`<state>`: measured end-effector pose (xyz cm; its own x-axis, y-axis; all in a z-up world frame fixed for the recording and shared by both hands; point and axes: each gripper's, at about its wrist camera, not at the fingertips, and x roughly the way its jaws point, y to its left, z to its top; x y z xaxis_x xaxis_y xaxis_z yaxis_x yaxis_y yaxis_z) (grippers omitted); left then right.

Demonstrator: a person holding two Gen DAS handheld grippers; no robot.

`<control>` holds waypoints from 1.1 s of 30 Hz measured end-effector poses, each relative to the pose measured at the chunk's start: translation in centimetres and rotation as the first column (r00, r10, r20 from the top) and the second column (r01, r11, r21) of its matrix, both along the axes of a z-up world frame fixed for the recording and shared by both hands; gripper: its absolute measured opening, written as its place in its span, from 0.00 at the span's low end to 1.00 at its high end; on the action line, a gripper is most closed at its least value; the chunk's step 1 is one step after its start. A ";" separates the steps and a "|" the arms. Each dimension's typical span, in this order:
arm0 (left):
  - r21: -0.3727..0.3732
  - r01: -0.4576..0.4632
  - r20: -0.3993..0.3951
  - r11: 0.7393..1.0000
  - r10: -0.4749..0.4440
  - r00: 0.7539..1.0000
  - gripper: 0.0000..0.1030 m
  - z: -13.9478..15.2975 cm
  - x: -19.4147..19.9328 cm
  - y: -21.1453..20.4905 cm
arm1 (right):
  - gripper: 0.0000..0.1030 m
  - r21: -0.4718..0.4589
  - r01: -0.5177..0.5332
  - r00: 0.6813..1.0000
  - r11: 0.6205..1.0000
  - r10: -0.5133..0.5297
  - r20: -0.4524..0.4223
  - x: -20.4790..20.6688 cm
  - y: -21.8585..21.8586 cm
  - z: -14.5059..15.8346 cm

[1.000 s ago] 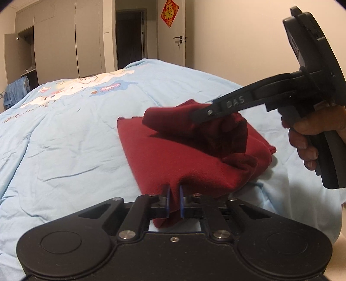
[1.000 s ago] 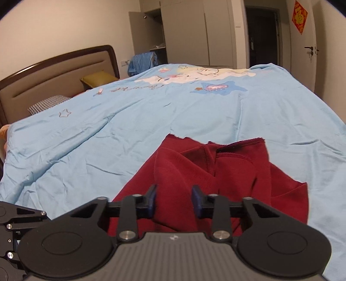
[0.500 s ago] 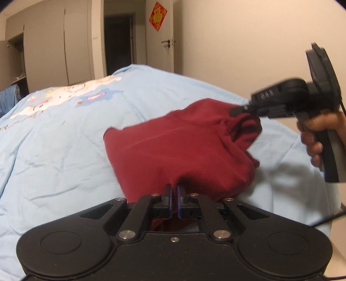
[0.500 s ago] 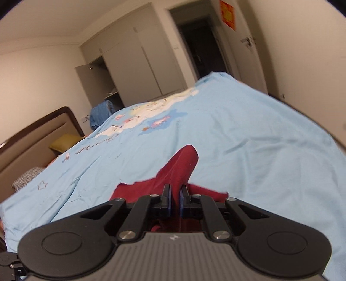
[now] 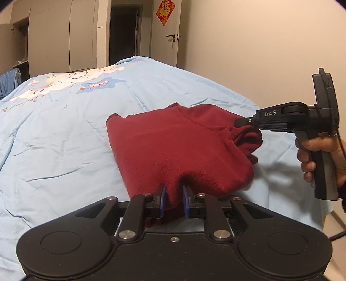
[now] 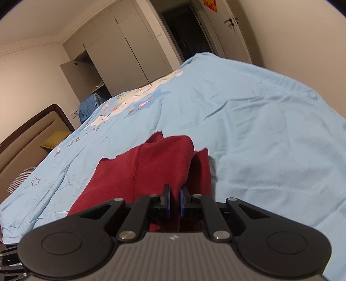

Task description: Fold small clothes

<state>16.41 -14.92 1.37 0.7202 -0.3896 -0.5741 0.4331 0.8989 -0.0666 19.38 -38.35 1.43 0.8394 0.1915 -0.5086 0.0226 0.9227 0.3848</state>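
1. A dark red garment (image 5: 173, 149) lay partly folded on a light blue quilt (image 5: 64, 134), bunched directly ahead of the left gripper (image 5: 173, 202) and stretching away from it toward the far side of the bed.

2. The left gripper's jaws were opening, a fold of the near hem still between its blue pads (image 5: 162, 200), which looked to be easing off the cloth rather than pinching it.

3. To that gripper's right, the right gripper (image 6: 174, 202) was clamped almost fully closed on a gathered edge of the same garment, a person's hand (image 5: 311, 155) gripping its handle.

4. The garment's long axis appeared to run from the near hem, at the left gripper, away and slightly left to its ragged far edge; which end was neck or waist could not be told.

5. Likely risk: with the left side letting go while the right still held a raised bunch, the upper layer could slide or spring back, spoiling the fold.

6. A second risk: any pull by the right gripper could drag the whole piece across the smooth quilt, skewing its edges.

7. Beyond the bed stood a wardrobe (image 5: 54, 34) and a door (image 5: 164, 34) bearing a red ornament (image 5: 165, 9).
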 end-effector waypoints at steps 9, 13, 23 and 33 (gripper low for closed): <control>-0.089 -0.062 -0.022 0.994 0.060 0.998 0.68 0.7 -0.7 2.3 | 0.14 -0.029 0.036 0.999 0.999 -0.037 -0.030 0.7 -0.2 -0.6; -0.086 -0.109 -0.041 0.990 0.105 0.994 0.83 0.5 -0.5 3.2 | 0.49 -0.073 0.043 0.999 0.996 -0.045 -0.018 -1.6 0.2 -0.4; -0.096 -0.242 -0.148 0.966 0.226 0.963 0.97 -0.3 0.6 4.4 | 0.83 -0.249 -0.118 0.993 0.961 0.117 -0.020 -9.7 4.0 0.2; -0.074 -0.270 -0.174 0.960 0.254 0.951 0.99 -0.4 0.1 4.9 | 0.54 -0.307 -0.274 0.961 0.911 0.271 -0.052 -8.9 10.1 -1.5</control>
<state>16.49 -10.00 0.98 0.7053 -0.2586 -0.6601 0.1597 0.9651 -0.2076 10.48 -28.26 -0.09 0.7729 0.2446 -0.5855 -0.2446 0.9662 0.0807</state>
